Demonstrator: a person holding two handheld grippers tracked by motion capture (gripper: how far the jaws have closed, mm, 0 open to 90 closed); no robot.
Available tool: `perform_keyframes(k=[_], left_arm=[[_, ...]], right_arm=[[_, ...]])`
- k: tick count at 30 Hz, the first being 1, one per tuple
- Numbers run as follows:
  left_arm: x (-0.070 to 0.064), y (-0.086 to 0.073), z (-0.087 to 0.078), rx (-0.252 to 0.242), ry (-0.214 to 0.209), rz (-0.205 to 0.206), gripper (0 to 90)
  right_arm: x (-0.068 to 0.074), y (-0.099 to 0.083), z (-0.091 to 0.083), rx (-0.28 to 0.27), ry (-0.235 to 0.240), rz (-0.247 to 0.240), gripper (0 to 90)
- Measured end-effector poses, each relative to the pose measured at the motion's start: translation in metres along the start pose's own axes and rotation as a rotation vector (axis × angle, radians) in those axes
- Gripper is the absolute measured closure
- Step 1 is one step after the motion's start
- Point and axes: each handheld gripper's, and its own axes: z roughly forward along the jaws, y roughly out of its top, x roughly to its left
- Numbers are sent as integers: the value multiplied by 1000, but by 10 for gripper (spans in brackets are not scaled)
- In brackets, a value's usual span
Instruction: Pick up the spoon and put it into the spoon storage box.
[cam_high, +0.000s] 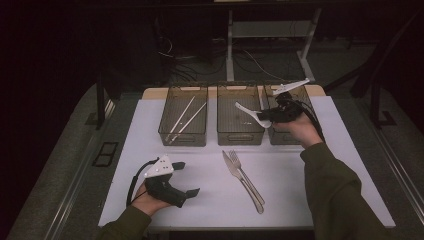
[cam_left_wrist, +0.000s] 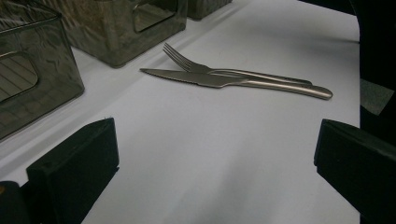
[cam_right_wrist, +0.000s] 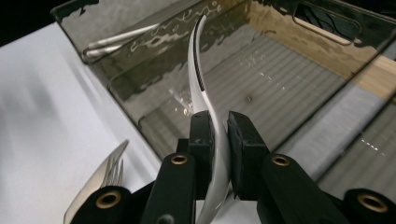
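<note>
the right gripper holds a white spoon, its jaws clamped on the handle, above the middle bin of three clear bins at the back of the worktop. in the right gripper view the spoon stands on edge between the jaws, curving up over the ribbed floor of the bin. the left bin already has a pair of chopsticks in it. the left gripper rests low near the front of the worktop, jaws wide apart and holding nothing; ahead of it lie a knife and a fork, touching side by side.

the step in hand looks like dropping the spoon into the middle bin. to do it well, bring the spoon down well inside the walls before letting go, so the bowl does not catch the rim. lowering it close to the floor and tilting it flat should stop it bouncing. open the jaws only once it is centred, then lift straight up.
</note>
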Motion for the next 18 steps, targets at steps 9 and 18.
perform_keyframes(k=[9,18], left_arm=[[0,0,0,-2,-7,0,0],[0,0,1,6,-8,2,0]], right_arm=[[-1,7,36,61,-14,-1,802],[1,3,54,109,-28,0,797]])
